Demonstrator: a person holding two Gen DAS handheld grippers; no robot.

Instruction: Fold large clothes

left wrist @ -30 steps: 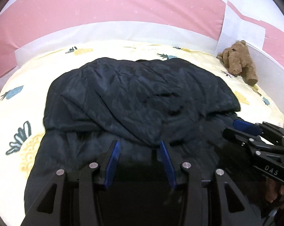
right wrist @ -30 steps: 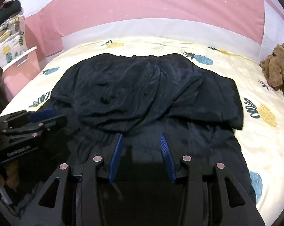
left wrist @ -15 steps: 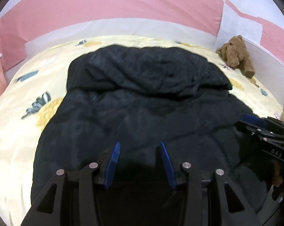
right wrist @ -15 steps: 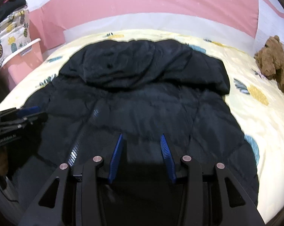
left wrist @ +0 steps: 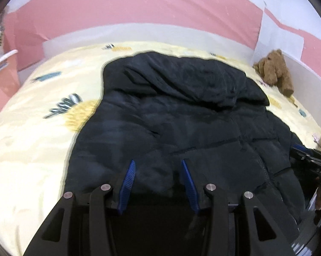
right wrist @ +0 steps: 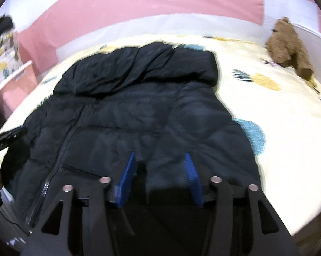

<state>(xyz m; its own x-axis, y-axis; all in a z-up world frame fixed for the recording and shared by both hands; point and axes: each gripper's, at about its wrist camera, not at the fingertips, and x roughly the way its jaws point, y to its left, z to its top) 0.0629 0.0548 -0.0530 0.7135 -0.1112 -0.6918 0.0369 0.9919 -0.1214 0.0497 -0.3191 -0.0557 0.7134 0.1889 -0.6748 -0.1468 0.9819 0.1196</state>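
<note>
Jacket: a dark padded jacket (left wrist: 181,128) lies spread on the bed, front up, its zip (right wrist: 60,149) running toward me; the far end is doubled over into a thick fold (left wrist: 181,81).
My left gripper (left wrist: 158,179): it sits low over the near hem, jaws partly apart, with a bunch of the dark cloth between the blue pads (left wrist: 127,177); I cannot tell whether they press on it.
My right gripper (right wrist: 160,172): over the near hem on the other side of the zip, jaws opening, cloth humped up between the blue pads (right wrist: 126,175) but slack, not pinched.
Bed: a cream sheet (left wrist: 32,128) with pineapple prints (right wrist: 264,82) shows around the jacket on both sides.
Toy: a brown stuffed bear (right wrist: 288,44) lies at the far right corner of the bed, well apart from the jacket.
Wall: pink and white (left wrist: 128,10) behind the bed.
</note>
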